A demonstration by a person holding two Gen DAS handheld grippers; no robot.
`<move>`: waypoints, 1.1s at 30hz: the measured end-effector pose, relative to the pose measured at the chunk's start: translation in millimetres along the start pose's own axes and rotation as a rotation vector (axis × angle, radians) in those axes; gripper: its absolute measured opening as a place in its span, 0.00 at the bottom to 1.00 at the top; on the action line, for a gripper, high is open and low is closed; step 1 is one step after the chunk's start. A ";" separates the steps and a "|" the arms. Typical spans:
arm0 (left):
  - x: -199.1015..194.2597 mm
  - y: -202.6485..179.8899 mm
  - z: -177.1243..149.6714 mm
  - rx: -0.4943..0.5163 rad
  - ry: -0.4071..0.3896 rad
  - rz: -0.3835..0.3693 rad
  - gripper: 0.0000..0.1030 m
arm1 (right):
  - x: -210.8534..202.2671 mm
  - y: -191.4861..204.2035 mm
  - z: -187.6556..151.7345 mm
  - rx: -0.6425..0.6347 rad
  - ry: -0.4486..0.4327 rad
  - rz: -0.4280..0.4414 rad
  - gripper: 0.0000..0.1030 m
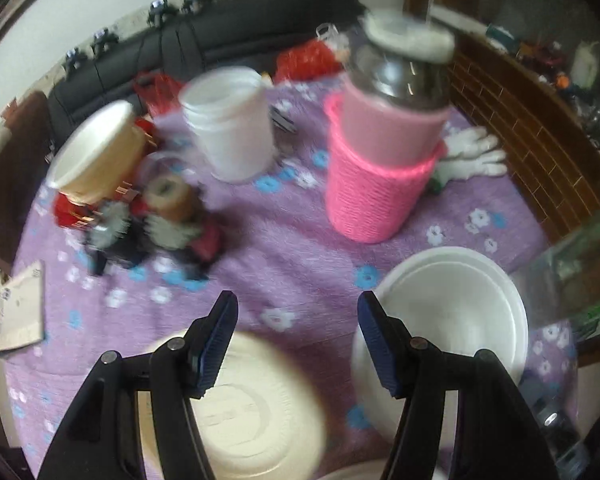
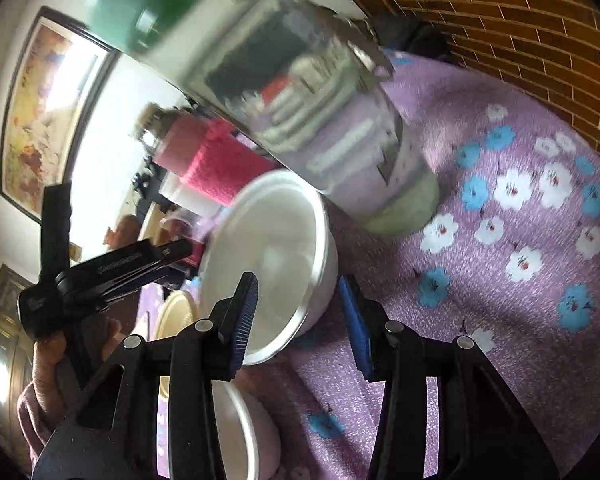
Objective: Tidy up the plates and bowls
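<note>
A white bowl (image 2: 272, 248) stands on the purple flowered cloth (image 2: 500, 280). My right gripper (image 2: 300, 318) is open and straddles the bowl's near wall, one finger over the inside and one outside, neither pad pressing on it. A second white bowl (image 2: 244, 432) lies under that gripper, and a cream plate (image 2: 176, 312) sits to the left. My left gripper (image 1: 296, 340) is open and holds nothing. It hovers over the cloth between a cream plate (image 1: 252, 412) and the white bowl (image 1: 456, 312). A hand holds this left gripper (image 2: 112, 264), seen in the right wrist view.
A bottle in a pink knitted sleeve (image 1: 372, 176), a white plastic jar (image 1: 232, 132), a cream cup (image 1: 96, 152), a tape roll (image 1: 168, 196) and white gloves (image 1: 476, 148) crowd the far side. A tall glass jar with a green lid (image 2: 332, 132) stands right behind the bowl. A brown brick-pattern wall (image 2: 520, 20) borders the table.
</note>
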State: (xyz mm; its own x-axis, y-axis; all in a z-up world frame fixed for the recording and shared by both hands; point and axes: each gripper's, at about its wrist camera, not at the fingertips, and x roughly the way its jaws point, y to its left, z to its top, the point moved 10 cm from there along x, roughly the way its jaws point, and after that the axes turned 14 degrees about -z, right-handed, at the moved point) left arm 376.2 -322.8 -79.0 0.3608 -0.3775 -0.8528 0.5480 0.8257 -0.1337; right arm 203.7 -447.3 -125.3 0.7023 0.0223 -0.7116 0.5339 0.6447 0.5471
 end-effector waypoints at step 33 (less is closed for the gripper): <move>-7.1 153.0 -99.1 -0.347 0.201 0.053 0.60 | 90.8 141.2 -81.2 -0.293 0.297 -0.161 0.43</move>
State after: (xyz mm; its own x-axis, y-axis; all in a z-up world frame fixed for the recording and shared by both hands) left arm 382.7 -152.2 -143.5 0.2076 -0.2695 -0.9404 0.2325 0.9473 -0.2202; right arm 304.6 -292.2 -148.4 0.4323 0.0951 -0.8967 0.4392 0.8462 0.3016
